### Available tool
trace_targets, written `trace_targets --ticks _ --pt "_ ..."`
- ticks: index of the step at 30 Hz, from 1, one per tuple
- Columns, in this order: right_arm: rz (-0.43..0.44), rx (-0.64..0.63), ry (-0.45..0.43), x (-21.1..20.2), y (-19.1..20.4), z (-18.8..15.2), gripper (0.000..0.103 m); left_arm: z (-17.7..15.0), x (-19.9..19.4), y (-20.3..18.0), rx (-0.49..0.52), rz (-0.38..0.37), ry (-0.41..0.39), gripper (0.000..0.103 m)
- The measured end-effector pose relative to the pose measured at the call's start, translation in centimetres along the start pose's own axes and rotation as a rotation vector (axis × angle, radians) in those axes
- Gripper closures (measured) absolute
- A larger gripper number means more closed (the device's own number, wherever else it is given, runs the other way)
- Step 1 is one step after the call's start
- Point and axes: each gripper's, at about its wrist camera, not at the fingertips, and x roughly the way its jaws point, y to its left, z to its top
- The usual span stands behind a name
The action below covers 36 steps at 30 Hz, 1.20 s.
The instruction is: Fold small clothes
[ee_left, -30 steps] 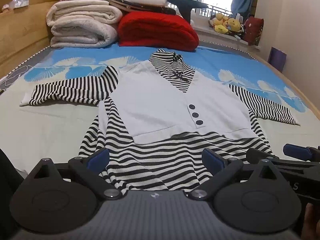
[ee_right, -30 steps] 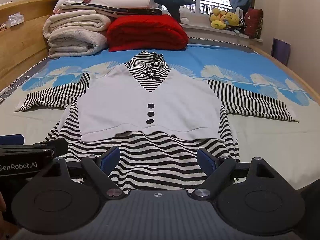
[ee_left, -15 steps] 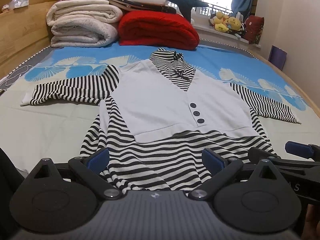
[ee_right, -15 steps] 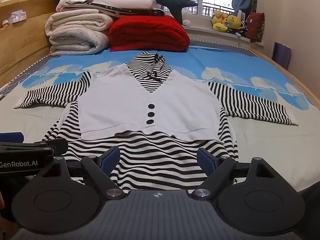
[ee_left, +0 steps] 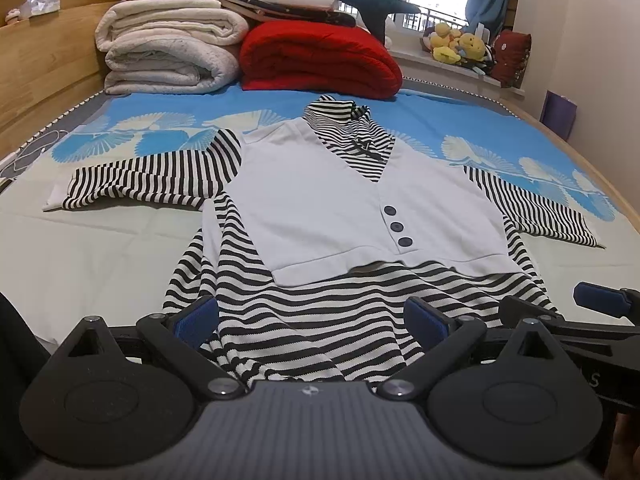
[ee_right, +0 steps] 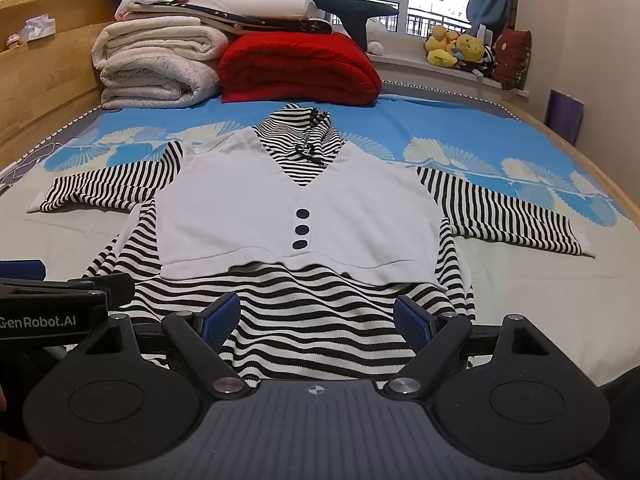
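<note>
Your left gripper [ee_left: 312, 322] and right gripper [ee_right: 316, 318] gape wide, striped top [ee_right: 296, 216] stretching lengthwise straight ahead, hem nearest

Bright window daylight, fisheye-warped edges

Both rigs look identical: the left matte black plastic two-finger gripper [ee_left: 312, 322] has a ribbed dark grey centre block with a tiny crosshair mark, flanked by two big round black discs with teardrop-shaped housings. Silver pivot screws sit at the base of each angled black link, and the fingertips carry textured blue rubber pads [ee_left: 196, 322]. The right matte black plastic two-finger gripper [ee_right: 316, 320] is the same build. White "GenRobot.AI" lettering [ee_right: 38, 322] runs along the left one's side.
</note>
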Motion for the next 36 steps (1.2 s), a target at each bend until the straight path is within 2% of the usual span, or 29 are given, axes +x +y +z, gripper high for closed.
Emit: trace_targets --ticks 36 --pt "-0.002 -0.005 -0.004 -0.10 0.16 0.02 0.019 0.18 0.03 0.41 -0.008 0.004 0.000 0.003"
